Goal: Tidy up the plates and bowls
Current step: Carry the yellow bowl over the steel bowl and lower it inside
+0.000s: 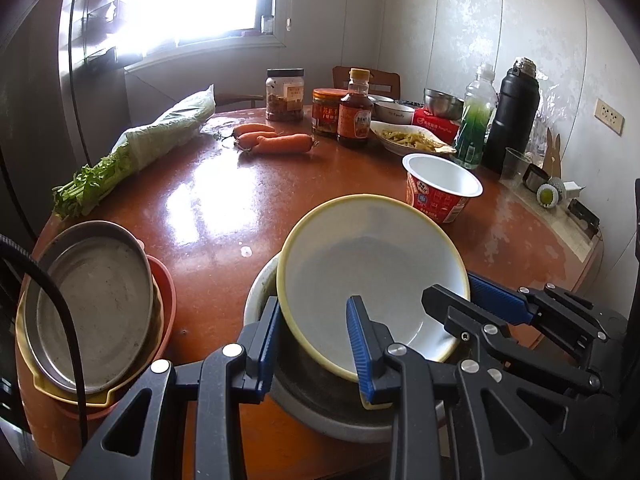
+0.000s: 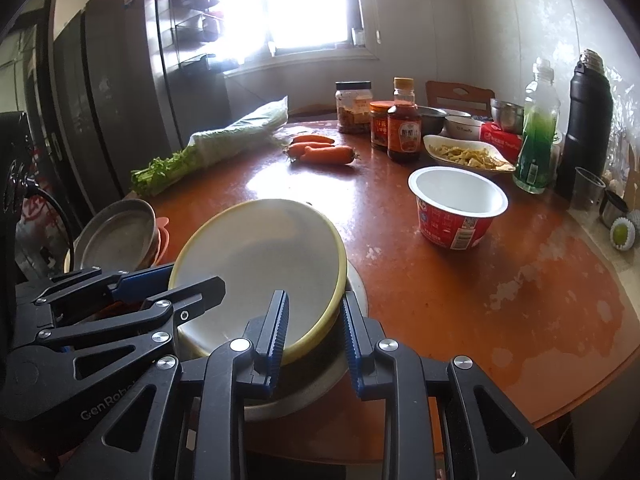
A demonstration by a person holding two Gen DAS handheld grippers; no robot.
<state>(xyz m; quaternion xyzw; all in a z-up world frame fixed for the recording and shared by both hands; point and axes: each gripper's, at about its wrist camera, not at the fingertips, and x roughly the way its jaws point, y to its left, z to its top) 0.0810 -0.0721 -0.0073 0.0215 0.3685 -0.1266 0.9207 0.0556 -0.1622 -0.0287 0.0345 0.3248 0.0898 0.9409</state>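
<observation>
Landmark for this report: the grey metal basin (image 1: 320, 412) at the near edge of the round table (image 1: 208, 216).

Nearest, both grippers clamp the same yellow-rimmed plate (image 1: 372, 276), which sits tilted in the basin, its far rim raised above the basin's far wall. The left gripper (image 1: 316, 344) grips the plate's near-left rim, one blue pad outside and one on the white inner face. The right gripper (image 2: 314, 332) grips the near-right rim in the same fashion. Each is clenched on the rim; neither is released.

The relation that governs the next move: the plate lies straight ahead of both grippers and slopes up and away from them, held at two points on its near edge. Judged equally near to each hand.

Left of the basin, just beside it, stands the stack of dishes (image 1: 96, 308): a steel plate on top, tilted, over yellow and orange pieces. This is the likely destination, and it lies on the left gripper's side.

Beyond the basin to the right stands the red paper bowl (image 1: 442, 188), well apart.
</observation>
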